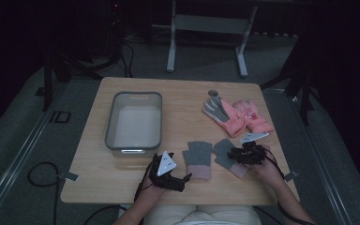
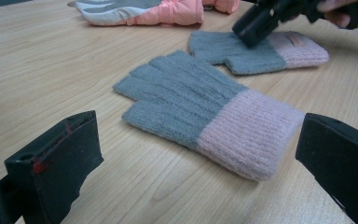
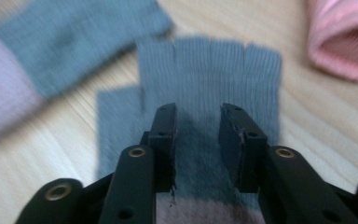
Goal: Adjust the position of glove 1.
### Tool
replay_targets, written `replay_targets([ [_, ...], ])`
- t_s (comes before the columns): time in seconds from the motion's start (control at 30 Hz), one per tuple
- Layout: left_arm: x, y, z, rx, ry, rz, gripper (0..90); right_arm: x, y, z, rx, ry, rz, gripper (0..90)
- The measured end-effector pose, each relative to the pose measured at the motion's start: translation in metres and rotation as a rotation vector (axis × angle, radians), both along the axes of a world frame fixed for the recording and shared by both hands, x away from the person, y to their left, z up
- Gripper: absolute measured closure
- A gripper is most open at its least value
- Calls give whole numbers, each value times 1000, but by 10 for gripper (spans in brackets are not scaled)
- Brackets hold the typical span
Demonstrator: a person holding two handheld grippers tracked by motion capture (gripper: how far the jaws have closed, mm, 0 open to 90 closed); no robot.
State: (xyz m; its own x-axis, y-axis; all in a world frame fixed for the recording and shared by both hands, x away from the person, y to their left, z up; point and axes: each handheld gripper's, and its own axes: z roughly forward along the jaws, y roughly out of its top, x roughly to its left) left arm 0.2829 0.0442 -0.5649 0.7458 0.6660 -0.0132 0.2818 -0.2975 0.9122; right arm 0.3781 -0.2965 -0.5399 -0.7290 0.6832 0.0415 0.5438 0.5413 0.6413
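Two grey knitted fingerless gloves with pink cuffs lie flat near the table's front edge. My left gripper [image 1: 183, 180] rests low by the left glove [image 1: 198, 157], its jaws spread wide on either side of that glove's pink cuff [image 2: 247, 135] and not touching it. The left gripper [image 2: 198, 135] holds nothing. My right gripper [image 1: 241, 153] hovers over the right glove [image 1: 222, 152]. In the right gripper view the right gripper [image 3: 198, 116] has its jaws a little apart above the grey knit [image 3: 209, 70], with a bare gap between them.
A grey plastic bin [image 1: 110, 126] stands empty at the left of the table. A pair of pink and grey padded gloves [image 1: 236, 115] lies at the back right, with a small white tag [image 1: 254, 137] beside it. A round hole [image 1: 213, 93] sits in the tabletop behind them.
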Motion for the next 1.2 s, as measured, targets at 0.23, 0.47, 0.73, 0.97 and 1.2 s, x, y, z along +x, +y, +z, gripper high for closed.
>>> replay_targets([
  [0.23,0,1,0,-5,3,3,0,0,0,-3,-19,-19,24,719],
  [0.47,0,1,0,-6,-3,7,0,-3,1,-3,22,15,-80,847],
  [0.73,0,1,0,-4,-4,6,0,-24,-2,27,87,-22,-260,856],
  [0.97,0,1,0,-6,-2,8,0,-45,0,39,149,-41,-431,856],
  [1.2,-1,1,0,0,-4,7,0,-59,7,31,157,-23,-536,855],
])
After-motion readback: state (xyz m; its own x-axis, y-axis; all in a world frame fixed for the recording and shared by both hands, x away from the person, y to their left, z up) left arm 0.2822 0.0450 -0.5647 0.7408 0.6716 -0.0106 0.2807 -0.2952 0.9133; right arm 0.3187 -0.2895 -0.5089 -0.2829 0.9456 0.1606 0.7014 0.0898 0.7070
